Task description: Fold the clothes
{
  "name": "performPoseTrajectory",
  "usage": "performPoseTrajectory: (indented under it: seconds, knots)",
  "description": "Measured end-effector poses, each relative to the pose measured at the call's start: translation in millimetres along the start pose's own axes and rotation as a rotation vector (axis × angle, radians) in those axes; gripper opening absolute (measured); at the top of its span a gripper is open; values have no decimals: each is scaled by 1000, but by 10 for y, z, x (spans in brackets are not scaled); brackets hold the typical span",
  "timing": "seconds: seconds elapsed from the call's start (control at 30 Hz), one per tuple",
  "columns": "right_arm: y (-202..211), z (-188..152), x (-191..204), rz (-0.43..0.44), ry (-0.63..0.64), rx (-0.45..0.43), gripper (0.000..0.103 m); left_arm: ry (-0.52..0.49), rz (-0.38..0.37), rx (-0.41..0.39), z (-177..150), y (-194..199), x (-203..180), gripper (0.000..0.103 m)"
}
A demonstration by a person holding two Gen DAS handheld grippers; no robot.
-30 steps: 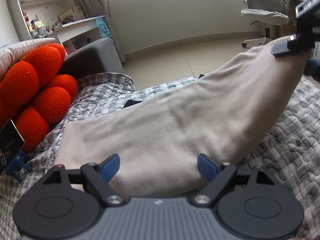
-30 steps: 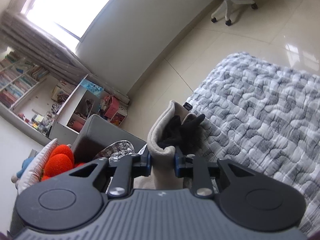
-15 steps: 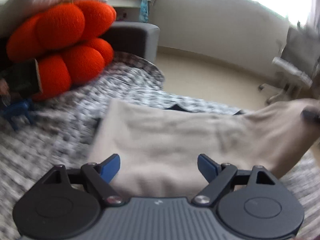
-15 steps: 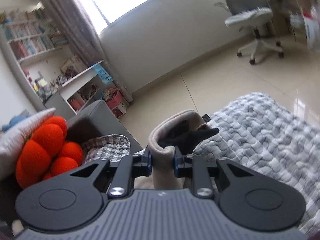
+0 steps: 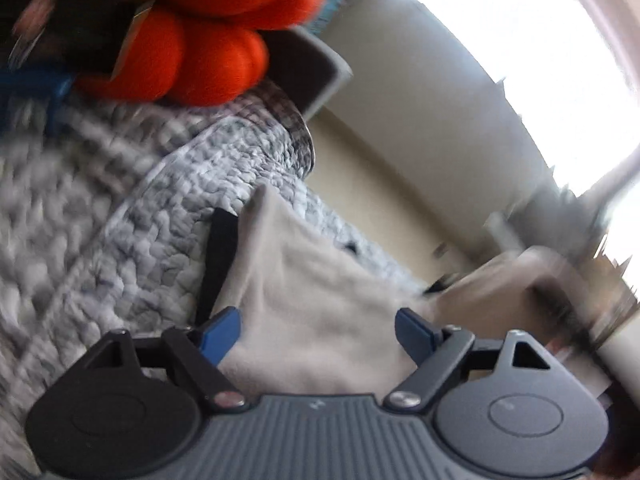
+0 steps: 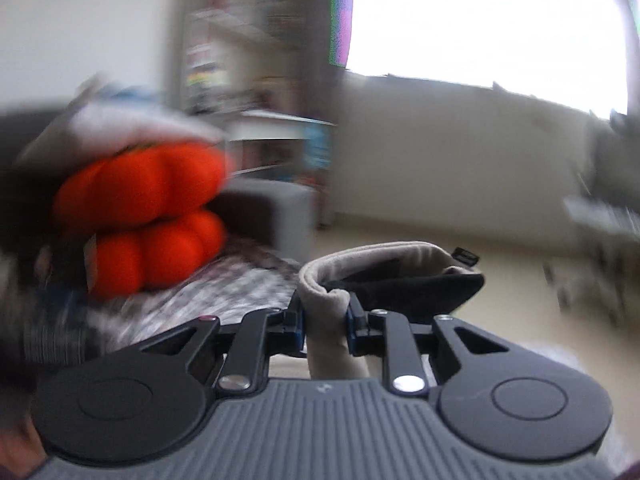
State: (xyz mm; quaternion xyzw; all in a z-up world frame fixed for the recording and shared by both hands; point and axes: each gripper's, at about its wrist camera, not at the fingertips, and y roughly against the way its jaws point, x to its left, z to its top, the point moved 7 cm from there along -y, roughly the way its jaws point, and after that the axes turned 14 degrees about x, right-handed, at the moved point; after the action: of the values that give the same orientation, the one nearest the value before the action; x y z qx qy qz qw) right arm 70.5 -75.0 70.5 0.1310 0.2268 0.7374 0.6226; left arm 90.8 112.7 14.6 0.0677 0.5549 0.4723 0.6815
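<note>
A beige garment (image 5: pixel 312 280) with a black lining lies on the grey quilted bed (image 5: pixel 160 240). Its near part runs between the blue fingertips of my left gripper (image 5: pixel 318 314), which stands wide open just over it; the pads do not press the cloth. A black strip (image 5: pixel 218 256) shows at the garment's left edge. My right gripper (image 6: pixel 325 320) is shut on a folded beige edge of the garment (image 6: pixel 360 256), held up off the bed, with the black inside (image 6: pixel 420 288) bulging out to the right. Both views are blurred by motion.
An orange knobbly cushion (image 5: pixel 208 52) (image 6: pixel 152 208) sits at the head of the bed under a white pillow (image 6: pixel 132 124). A grey armchair (image 6: pixel 276 208) stands behind it. Cream floor (image 5: pixel 380 208) lies beyond the bed edge, below a bright window (image 6: pixel 480 20).
Both views have rolled and swung toward the orange cushion. The right gripper has carried the garment's edge along with it. The garment stays between the left fingertips.
</note>
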Motion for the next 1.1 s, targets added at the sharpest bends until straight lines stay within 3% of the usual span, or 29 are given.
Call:
performPoseTrajectory:
  seconds: [0.13,0.3,0.4,0.63,0.7,0.8,0.93,1.0,1.1]
  knots:
    - [-66,-202,727,104,299,49,23,196,-103,-84,218,201,281,85]
    - [-392,-649,1350,146,585,175,23,221,-90,-71,277,201,412,82]
    - [-414,-605,1370,136,582,163,23,205,-92,-61,277,171,353,82]
    - [-258,-276,1152,204,426,55,23,195,-109,-68,329,245,363,82]
    - [-309,-366,1255,232,488,88,23,183,-97,-69,326,271,368,82]
    - [-419,-576,1447,201,655,138,23,161,-60,-59,324,257,375,82]
    - [-399,-504,1361,243,605,147,23,131,-28,-36,306,211,362,81]
    - [-391,-513,1340,257,597,158,23,101,-19,-35,297,207,328,74]
    - [-402,-500,1324,271,603,176,27,54,9,-26,286,180,292,55]
